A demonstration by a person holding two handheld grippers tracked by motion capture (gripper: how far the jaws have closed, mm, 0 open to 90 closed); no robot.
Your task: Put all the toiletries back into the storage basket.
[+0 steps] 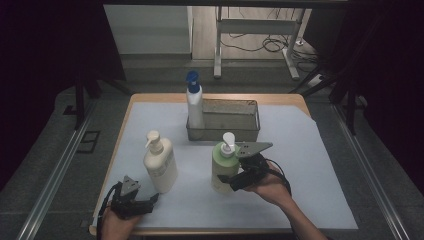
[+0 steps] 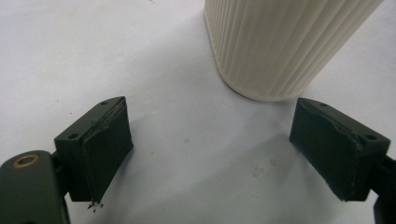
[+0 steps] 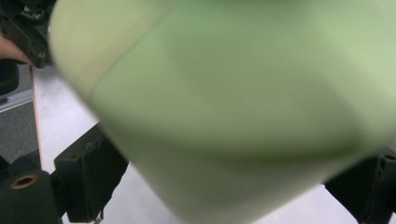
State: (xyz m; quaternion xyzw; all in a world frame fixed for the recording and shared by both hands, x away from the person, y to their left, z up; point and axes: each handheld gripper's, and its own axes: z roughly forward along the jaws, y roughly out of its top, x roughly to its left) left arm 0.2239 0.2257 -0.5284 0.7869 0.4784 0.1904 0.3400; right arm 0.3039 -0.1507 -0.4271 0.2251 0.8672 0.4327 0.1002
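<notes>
A pale green pump bottle (image 1: 220, 167) with a white pump head is seen standing upright on the white sheet (image 1: 310, 170) that covers the table, right of centre and nearer than the metal basket (image 1: 235, 120). Its body is smooth and rounded at the shoulders. The right gripper (image 1: 231, 181) is held against the bottle's right side, low on the body. In the right gripper view the bottle (image 3: 233, 107) is shown blurred and very close, sitting between the two wide-set jaws; whether the pads press on it cannot be told. Far off at the upper left of that view, the other hand's gripper is glimpsed.

The left gripper (image 1: 150, 200) is held at the near left edge of the table, its jaws spread apart with nothing between them. In the left gripper view a cream bottle (image 2: 275, 46) with fine vertical ribs is seen just beyond the jaws, a texture that is not made out from the high view, where the same cream bottle (image 1: 160, 165) is shown whole with its pump head. A white bottle (image 1: 194, 102) with a blue top is seen from above, standing at the left end of the basket.
</notes>
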